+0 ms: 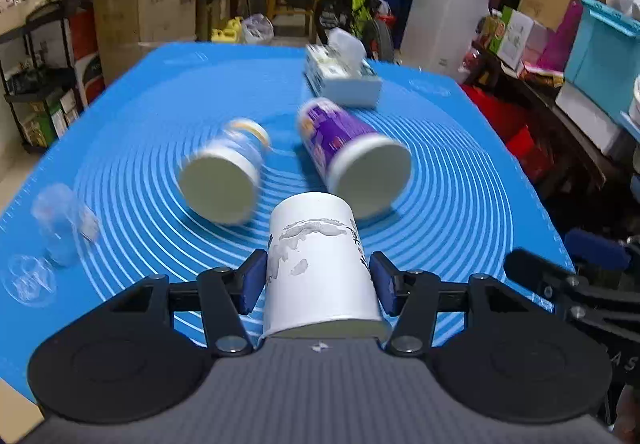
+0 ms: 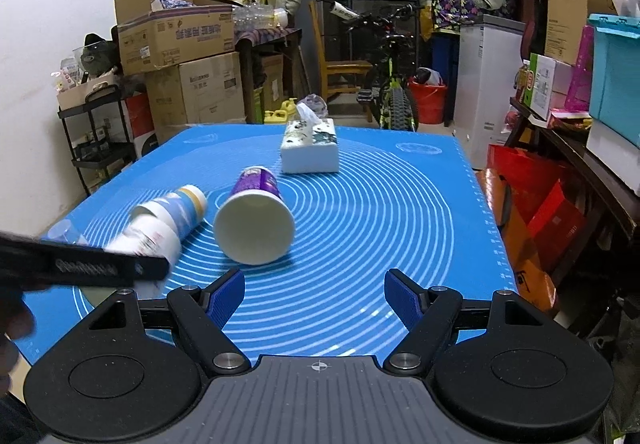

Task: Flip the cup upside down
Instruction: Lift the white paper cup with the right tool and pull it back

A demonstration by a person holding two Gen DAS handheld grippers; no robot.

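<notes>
the left gripper (image 1: 318,286) pinches a white paper cup (image 1: 318,264) across its mid wall, blue pads (image 1: 252,282) pressed to either side, above the near edge of the blue mat (image 1: 460,204). the cup looks light and thin-walled, easily crushed, so a gentle mid-body hold seems best. its rim faces the camera, base pointing far. the right gripper (image 2: 316,298) hovers level, fingers spread and empty. two more cups appear to lie tipped beyond, blurred.

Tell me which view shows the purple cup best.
The right wrist view: the purple cup is sharp there, lying on its side on the blue mat with its mouth facing the camera. The left wrist view shows it blurred.
</notes>
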